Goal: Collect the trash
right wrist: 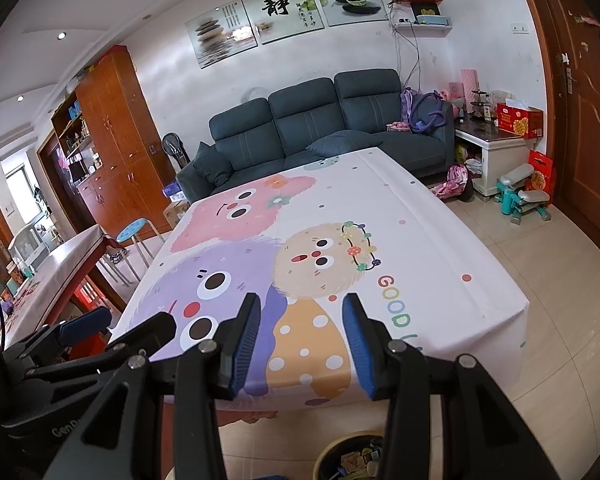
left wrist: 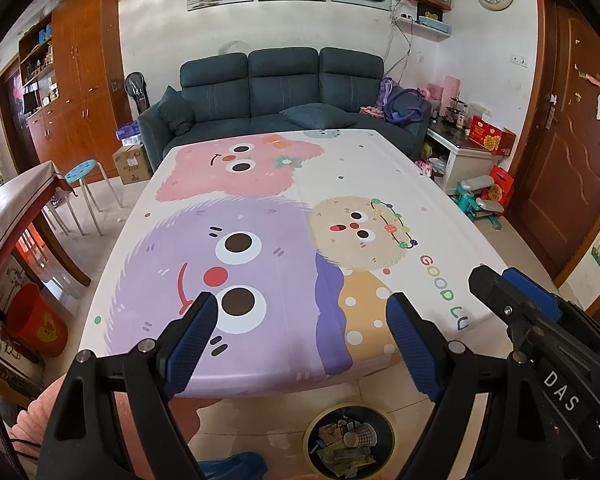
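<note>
- Two grippers hover over the near edge of the table, and the left wrist view shows the left gripper (left wrist: 302, 344) with its jaws spread wide and nothing between them.
- Below it on the floor, just beside the table's near edge, stands the bin (left wrist: 386, 426), already holding a paper cup (left wrist: 360, 436) and crumpled wrappers (left wrist: 340, 454).
- Across the cartoon tablecloth (left wrist: 260, 200) no loose trash shows in this view; the right gripper (left wrist: 508, 288) reaches in from the right side.
- From the right wrist view, the right gripper (right wrist: 300, 340) is also parted, somewhat narrower than the other, and empty; the left gripper (right wrist: 100, 328) sits at the lower left.
- That view catches only the bin's rim (right wrist: 342, 442) at the bottom, with scraps inside, and again a bare cloth.
- My judgement: collecting looks finished or nearly so, both hands resting after a drop. Any next move calls for scanning the table and floor for leftovers before reaching out again.
</note>
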